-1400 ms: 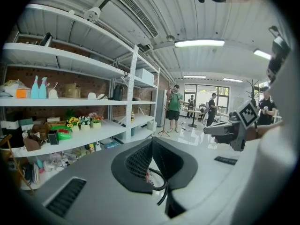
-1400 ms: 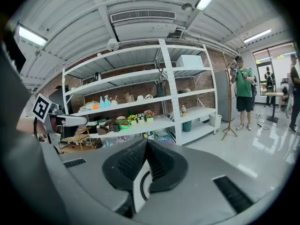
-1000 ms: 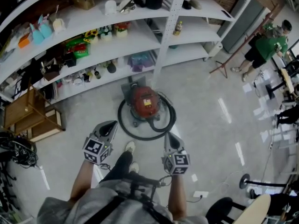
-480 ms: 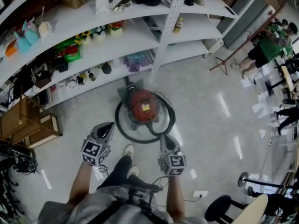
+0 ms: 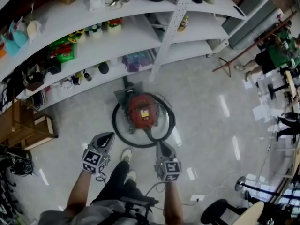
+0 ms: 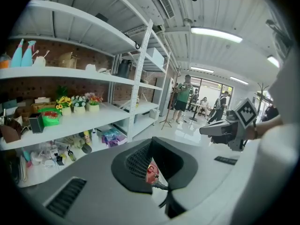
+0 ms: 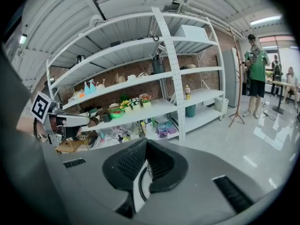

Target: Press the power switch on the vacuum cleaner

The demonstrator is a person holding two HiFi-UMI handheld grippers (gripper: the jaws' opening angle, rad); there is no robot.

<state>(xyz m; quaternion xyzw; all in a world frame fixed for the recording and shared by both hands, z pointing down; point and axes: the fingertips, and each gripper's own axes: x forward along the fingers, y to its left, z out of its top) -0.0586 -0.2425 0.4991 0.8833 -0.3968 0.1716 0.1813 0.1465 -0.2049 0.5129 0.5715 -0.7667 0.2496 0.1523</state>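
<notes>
**Inspector:** Largest item first. A white shelving unit runs across the top of the head view, loaded with small goods. Below it is pale, glossy floor.

**Assistant:** And the task's object?

**Inspector:** The vacuum cleaner, a red round-bodied canister, stands on the floor just in front of the shelving and ahead of the person's feet. A black hose lies coiled in a ring around it.

**Assistant:** The grippers?

**Inspector:** The left gripper and right gripper are both held above the floor on the near side of the hose ring, clear of the canister. Each has its jaws drawn together at the tips with nothing held. Only a slit behind the tips shows floor, hose and a patch of red.

**Assistant:** The switch?

**Inspector:** Not identifiable. There is a pale label on top of the canister, but no button can be made out.

**Assistant:** Handling assessment?

**Inspector:** In my judgement the shell is rigid and heavy enough to take a downward press. It may shift if pushed sideways. No grasp is needed: closed tips, applied squarely from above to the top face, should serve. The hose is pliable and could snag an approach made low.
</notes>
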